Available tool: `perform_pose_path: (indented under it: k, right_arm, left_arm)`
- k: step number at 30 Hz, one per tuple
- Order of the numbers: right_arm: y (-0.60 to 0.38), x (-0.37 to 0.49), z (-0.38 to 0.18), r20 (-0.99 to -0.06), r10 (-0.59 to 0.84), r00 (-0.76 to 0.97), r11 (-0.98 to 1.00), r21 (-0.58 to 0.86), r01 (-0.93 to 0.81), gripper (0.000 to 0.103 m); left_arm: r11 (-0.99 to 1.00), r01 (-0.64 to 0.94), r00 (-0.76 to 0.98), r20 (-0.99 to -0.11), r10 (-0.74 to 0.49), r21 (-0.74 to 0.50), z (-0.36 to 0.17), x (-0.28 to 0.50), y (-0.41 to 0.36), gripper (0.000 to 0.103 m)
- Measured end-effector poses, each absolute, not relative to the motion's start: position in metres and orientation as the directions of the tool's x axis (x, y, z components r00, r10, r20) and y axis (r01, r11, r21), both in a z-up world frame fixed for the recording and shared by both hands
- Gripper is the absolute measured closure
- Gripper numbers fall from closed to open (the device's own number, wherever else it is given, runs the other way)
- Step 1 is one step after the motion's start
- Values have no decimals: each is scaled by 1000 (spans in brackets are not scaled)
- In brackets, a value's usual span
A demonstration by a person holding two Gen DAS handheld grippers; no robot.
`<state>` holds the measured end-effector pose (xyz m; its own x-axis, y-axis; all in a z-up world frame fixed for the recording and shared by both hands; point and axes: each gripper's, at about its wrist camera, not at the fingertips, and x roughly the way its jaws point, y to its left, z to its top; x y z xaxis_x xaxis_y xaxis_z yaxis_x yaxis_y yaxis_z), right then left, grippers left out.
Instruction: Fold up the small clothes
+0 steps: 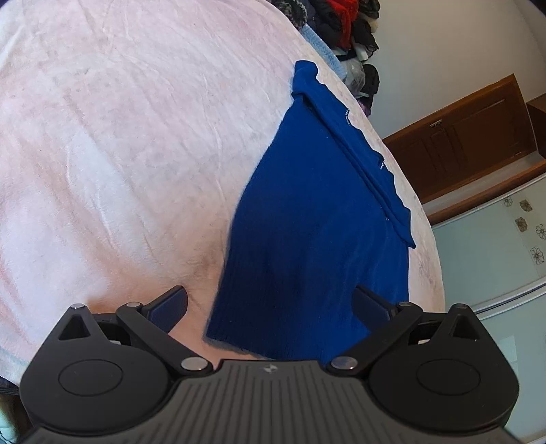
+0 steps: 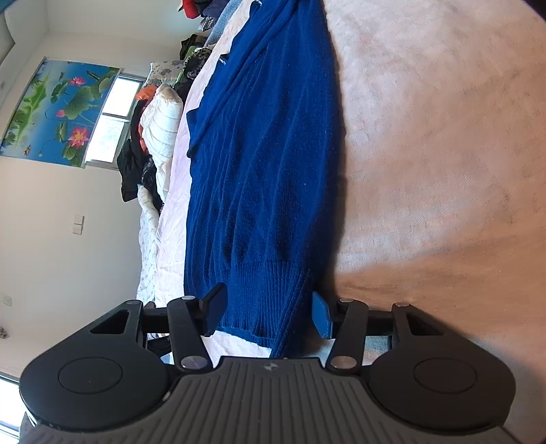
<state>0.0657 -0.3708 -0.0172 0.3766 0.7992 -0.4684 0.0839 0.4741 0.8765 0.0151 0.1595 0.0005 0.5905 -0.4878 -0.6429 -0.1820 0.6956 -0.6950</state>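
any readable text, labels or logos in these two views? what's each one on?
No word or number can be read.
White marks along the folded edge of the blue sweater: too small to read.
Small emblem, no letters, on the left gripper housing and the right gripper housing.

free: bare pink blanket (image 1: 119, 153) beside blue sweater (image 1: 307, 222) | obstacle: clothes pile (image 1: 341, 30) at far edge, seemingly apart

Both wrist cameras sat low and close at the near hem of the blue sweater (image 1: 307, 246), facing forward along it; both shared it and the pink blanket (image 1: 119, 136).
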Motion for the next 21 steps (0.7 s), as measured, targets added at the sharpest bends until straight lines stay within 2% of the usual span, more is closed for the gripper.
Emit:
perform_pose_path:
  k: [8,15,18,21]
  right_arm:
    - [-379,64,-23,-437,817,377,437,895,89,46]
    - [-374,68,-22,-434,823,365,433,897,90,45]
    - [-369,68,-22,-431,828,358,431,898,85,46]
    - [-367,67,-21,-434,828,354,436,896,78,47]
  left_arm:
    - [620,-148,536,-589,-605,-771,-8,30,153,1]
    - [631,-138,520,-598,-610,-764,-8,39,143,1]
    - [659,-136,513,-621,-592,-740,-6,40,141,11]
    - [703,-128,502,-657,-562,-699,-3,37,141,32]
